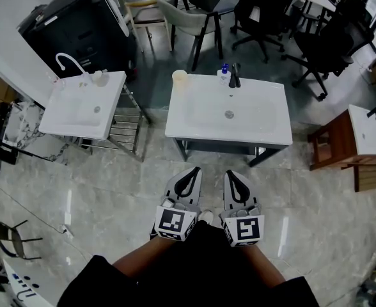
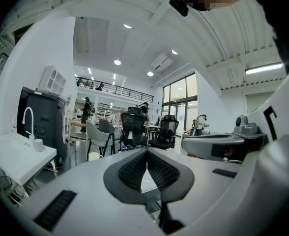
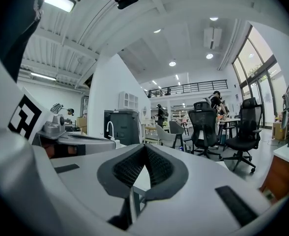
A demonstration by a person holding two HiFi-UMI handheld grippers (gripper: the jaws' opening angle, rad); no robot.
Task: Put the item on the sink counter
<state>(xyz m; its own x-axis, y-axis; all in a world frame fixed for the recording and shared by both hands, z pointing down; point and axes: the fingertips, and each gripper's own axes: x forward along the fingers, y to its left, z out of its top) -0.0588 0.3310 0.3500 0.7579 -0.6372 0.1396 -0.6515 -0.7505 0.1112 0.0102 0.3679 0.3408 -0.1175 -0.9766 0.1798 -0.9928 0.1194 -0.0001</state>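
Sink counter (image 1: pixel 194 125) beyond left claw (image 1: pixel 193 170) and right claw (image 1: pixel 231 173), both closed, empty

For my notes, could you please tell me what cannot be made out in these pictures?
Head view: the bottle by the black faucet is too small to identify.
Head view: what the cup holds is too small to see.
Gripper views: the middle sink is mostly hidden behind the left gripper and right gripper themselves.
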